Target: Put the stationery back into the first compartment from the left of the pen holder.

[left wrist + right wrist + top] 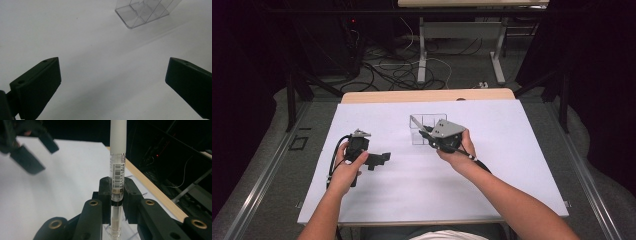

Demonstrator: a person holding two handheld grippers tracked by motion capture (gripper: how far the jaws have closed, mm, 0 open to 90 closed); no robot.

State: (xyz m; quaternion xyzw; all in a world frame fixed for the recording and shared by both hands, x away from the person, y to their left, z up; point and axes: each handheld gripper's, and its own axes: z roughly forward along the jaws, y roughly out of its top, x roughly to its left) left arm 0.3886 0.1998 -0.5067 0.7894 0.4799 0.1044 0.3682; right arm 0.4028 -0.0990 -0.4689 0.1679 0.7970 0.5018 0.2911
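Right gripper (117,195) pinches a pen (117,157); left gripper (112,85) is spread wide w/ nothing in it.

In the right gripper view the pen stands straight up betw. the two black jaws, which press on its clear middle part. Its white cap end sticks up above them, and a barcode label sits just over the grip. In the high view the right gripper (443,137) is up by the clear box (422,127), near the middle of the white table (492,185), w/ the right hand (459,150) around it. In the left gripper view the jaws stand far apart over bare white table, and the clear box (145,12) w/ its little walls inside lies well ahead. In the high view the left gripper (377,159) is at the left, held by the left hand (347,167), well apart from the box. The left gripper (30,152) also shows in the right gripper view, top left, blurry.
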